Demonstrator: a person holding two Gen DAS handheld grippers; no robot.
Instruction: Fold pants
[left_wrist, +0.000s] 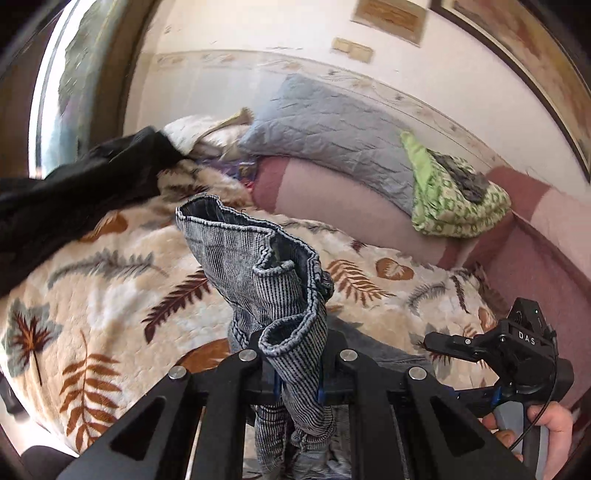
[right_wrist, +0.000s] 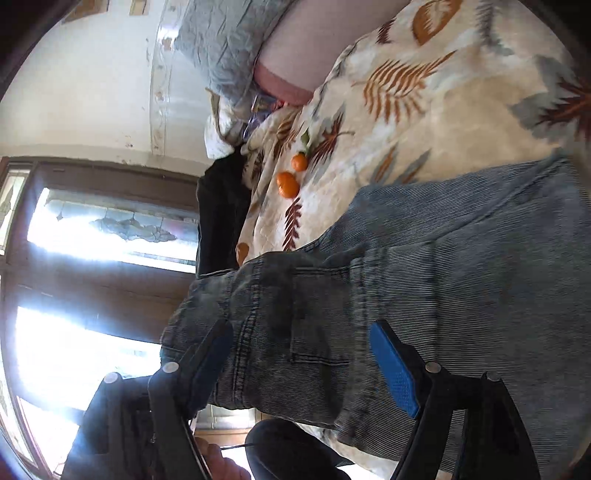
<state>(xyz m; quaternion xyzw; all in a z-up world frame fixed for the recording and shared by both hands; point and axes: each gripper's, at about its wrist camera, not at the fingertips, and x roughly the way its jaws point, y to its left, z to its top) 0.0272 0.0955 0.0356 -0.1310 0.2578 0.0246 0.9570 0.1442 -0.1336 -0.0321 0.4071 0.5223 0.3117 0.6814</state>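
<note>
The pants are grey-blue striped denim. In the left wrist view my left gripper (left_wrist: 298, 384) is shut on a bunched leg hem of the pants (left_wrist: 258, 266), which stands up from the jaws above the bed. My right gripper (left_wrist: 454, 345) shows at the right of that view, low over the blanket. In the right wrist view my right gripper (right_wrist: 303, 354) is open, its blue pads (right_wrist: 395, 373) either side of the pants' waist and pocket area (right_wrist: 406, 280), which lies on the blanket. Whether the pads touch the cloth I cannot tell.
A leaf-patterned blanket (left_wrist: 110, 280) covers the bed. A black garment (left_wrist: 81, 184) lies at its far left. A grey quilted pillow (left_wrist: 332, 133) and a green patterned cloth (left_wrist: 454, 199) rest on a pink bolster. Two oranges (right_wrist: 290, 177) sit on the blanket. A window (right_wrist: 92, 236) is behind.
</note>
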